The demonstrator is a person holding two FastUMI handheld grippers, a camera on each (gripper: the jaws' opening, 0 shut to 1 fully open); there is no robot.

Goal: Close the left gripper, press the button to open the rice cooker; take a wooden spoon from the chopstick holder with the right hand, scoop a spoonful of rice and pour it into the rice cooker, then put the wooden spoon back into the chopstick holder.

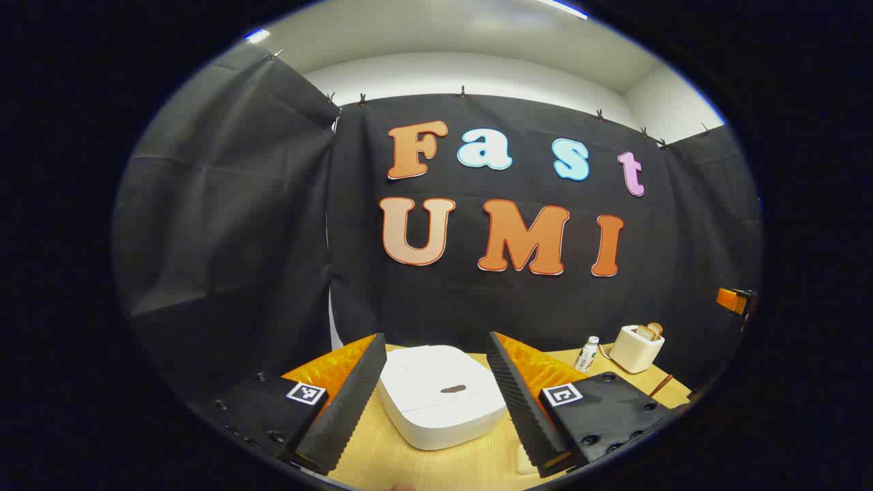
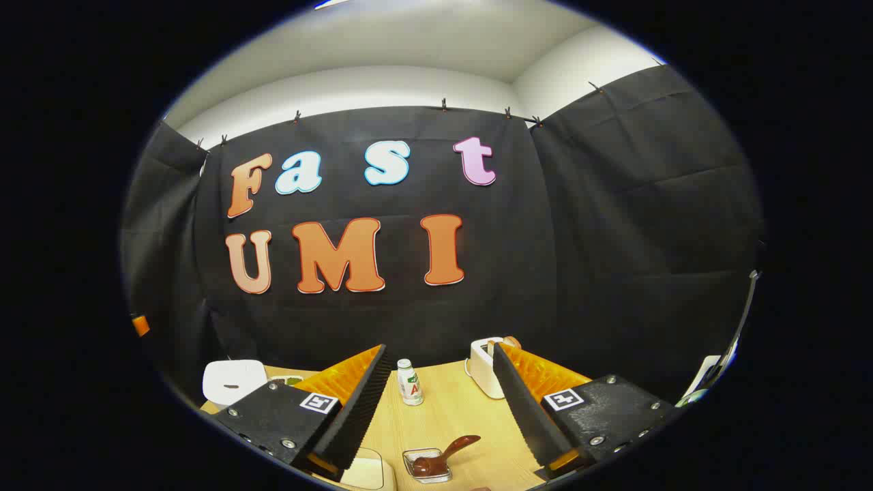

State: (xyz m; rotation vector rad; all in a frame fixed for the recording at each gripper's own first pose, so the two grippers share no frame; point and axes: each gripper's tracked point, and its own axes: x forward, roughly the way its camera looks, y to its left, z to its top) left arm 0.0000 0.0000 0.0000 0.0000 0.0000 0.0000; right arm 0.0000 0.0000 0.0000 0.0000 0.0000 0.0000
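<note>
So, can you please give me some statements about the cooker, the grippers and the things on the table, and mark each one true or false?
1. The rice cooker has its lid shut. True.
2. The left gripper is closed. False: its fingers stand wide apart.
3. The right gripper holds a spoon. False: it is open and empty.
4. A small bottle stands upright on the table. True.
5. The toaster has bread in it. True.

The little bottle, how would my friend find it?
Start at the wooden table. Near its back edge, by the black cloth, a white toaster stands. The bottle is just left of it: small, upright, white cap, green and red label.
</note>
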